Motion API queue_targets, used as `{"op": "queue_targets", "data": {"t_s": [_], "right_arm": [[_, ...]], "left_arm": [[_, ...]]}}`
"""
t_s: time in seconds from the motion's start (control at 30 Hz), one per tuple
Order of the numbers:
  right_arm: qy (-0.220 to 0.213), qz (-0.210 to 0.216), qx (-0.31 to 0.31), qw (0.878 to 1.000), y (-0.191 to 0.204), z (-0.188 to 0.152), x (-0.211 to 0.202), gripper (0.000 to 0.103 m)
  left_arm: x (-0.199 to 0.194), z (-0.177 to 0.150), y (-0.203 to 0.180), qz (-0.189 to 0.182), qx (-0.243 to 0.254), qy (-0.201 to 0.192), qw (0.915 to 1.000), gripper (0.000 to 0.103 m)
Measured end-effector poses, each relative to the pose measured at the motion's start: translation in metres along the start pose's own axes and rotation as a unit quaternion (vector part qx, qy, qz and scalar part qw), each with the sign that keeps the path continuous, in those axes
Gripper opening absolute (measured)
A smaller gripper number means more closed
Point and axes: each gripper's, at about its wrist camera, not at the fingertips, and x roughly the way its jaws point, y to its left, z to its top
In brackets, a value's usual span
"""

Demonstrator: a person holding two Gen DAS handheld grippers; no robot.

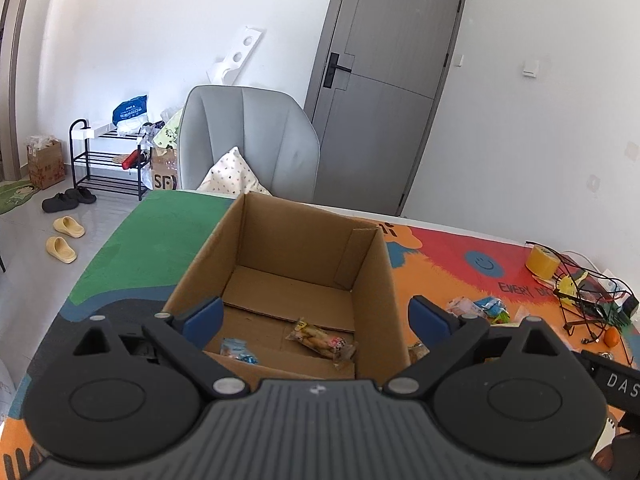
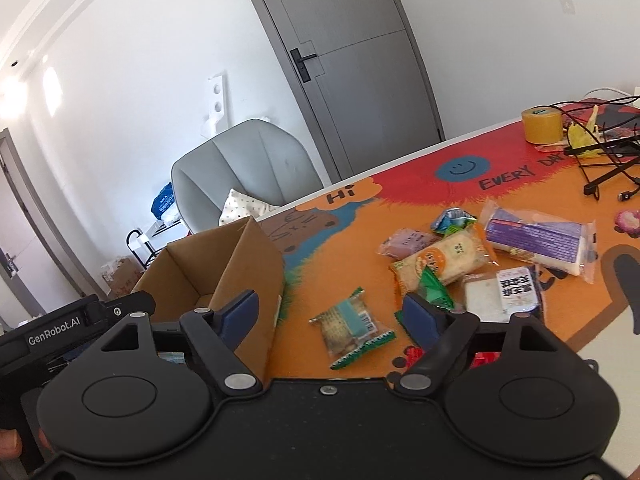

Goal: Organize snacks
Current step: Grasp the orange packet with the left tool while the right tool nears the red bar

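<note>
Both my claws, left claw (image 1: 316, 316) and right claw (image 2: 332, 314), gape empty; next I grab the cracker pack (image 2: 350, 330) for the box (image 1: 372, 280).

a home: shoe rack (image 1: 108, 160), slippers (image 1: 64, 236), grey armchair (image 1: 248, 140), door (image 1: 384, 80)

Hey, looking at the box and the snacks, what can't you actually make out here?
- Right wrist view: the inside of the box, hidden by its own walls.
- Left wrist view: most loose snacks, blocked by the box wall and the left claw.
- Right wrist view: red packet, covered by the right claw.
</note>
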Motion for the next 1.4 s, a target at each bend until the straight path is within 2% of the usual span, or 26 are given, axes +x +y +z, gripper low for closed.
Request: {"op": "queue_targets", "data": {"t_s": [0.4,0.6,0.7,0.87,0.93,1.13,1.4], "right_arm": [[-0.012,-0.040,0.020,0.999,-0.051,0.001,-0.034,0.092],[-0.016,-0.056,0.029,0.998,-0.073,0.001,-0.045,0.093],[-0.014,-0.064,0.035,0.997,-0.082,-0.001,-0.047,0.093],[-0.009,-0.070,0.040,0.997,-0.096,-0.006,-0.048,0.093],[-0.007,-0.070,0.043,0.997,-0.100,-0.009,-0.048,0.093],[-0.002,-0.066,0.052,0.996,-0.110,-0.014,-0.044,0.089],[0.004,-0.067,0.062,0.996,-0.124,-0.019,-0.040,0.070]], "left_arm": [[-0.004,-0.019,-0.051,-0.046,0.048,0.021,0.9976,0.099],[-0.001,-0.030,-0.076,-0.072,0.072,0.032,0.9943,0.099],[0.001,-0.036,-0.084,-0.076,0.076,0.038,0.9935,0.099],[-0.002,-0.045,-0.095,-0.067,0.092,0.024,0.9932,0.099],[-0.003,-0.046,-0.097,-0.077,0.089,0.029,0.9926,0.099],[-0.002,-0.058,-0.116,-0.095,0.105,0.037,0.9892,0.099],[0.023,-0.077,-0.131,-0.099,0.104,0.070,0.9871,0.098]]}}
